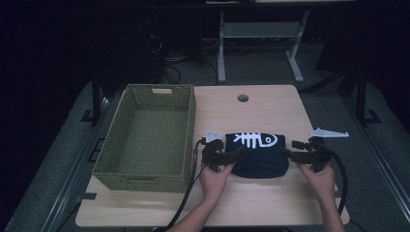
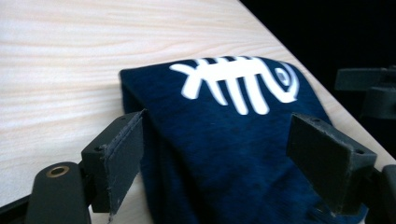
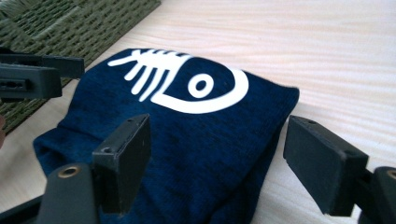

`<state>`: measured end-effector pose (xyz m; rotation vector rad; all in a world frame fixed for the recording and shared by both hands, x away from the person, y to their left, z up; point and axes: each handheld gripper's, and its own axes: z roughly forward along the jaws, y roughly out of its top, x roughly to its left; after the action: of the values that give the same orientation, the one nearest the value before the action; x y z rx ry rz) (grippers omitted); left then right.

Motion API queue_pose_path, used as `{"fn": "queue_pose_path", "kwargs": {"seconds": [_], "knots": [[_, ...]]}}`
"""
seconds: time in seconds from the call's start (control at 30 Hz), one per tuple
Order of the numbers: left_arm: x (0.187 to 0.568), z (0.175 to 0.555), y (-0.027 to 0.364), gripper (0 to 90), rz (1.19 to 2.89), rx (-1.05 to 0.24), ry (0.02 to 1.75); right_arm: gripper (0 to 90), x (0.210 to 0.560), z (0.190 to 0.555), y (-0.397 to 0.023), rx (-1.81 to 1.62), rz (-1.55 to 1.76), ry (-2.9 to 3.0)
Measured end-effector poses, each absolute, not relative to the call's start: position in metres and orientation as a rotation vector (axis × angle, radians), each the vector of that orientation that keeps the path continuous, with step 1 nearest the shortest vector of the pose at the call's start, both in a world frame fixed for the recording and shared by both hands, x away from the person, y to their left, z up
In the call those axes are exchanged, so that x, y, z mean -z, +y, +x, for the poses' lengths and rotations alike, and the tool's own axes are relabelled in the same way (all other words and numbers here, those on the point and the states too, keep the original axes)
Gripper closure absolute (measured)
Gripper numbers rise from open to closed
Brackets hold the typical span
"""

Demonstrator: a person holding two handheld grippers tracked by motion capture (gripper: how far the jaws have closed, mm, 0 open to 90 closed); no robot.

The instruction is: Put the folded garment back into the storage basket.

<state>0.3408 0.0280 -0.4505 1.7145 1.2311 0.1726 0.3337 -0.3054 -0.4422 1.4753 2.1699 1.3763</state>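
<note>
A folded dark blue cloth (image 1: 257, 153) with a white fish-bone print lies on the light wooden table (image 1: 251, 203), just right of an olive woven basket (image 1: 145, 180). The left gripper (image 2: 215, 154) has its jaws spread wide around the cloth's left end. The right gripper (image 3: 217, 156) stands spread the same way around the right end. A hand (image 1: 215, 181) holds each tool from the near edge

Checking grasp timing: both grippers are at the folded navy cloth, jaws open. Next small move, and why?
Probably close both grippers on the cloth. The left gripper and right gripper each straddle one end of the folded navy cloth, jaws open around its thickness, nothing gripped yet. The empty green basket beside it looks like the likely destination.
</note>
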Motion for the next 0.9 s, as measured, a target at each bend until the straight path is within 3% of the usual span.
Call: {"fn": "queue_pose_path", "kwargs": {"seconds": [0.2,0.43,0.9], "knots": [[0.459,0.348,0.023,21.1,1.733,-0.101,1.287,27.3,0.462,0.343,-0.307,-1.33,1.559,2.187],[0.464,0.351,0.019,22.6,1.75,-0.117,1.314,31.9,0.468,0.345,-0.303,-1.288,1.584,2.188],[0.473,0.359,0.019,41.9,1.766,-0.069,1.328,52.5,0.476,0.347,-0.295,-1.24,1.612,2.232]]}}
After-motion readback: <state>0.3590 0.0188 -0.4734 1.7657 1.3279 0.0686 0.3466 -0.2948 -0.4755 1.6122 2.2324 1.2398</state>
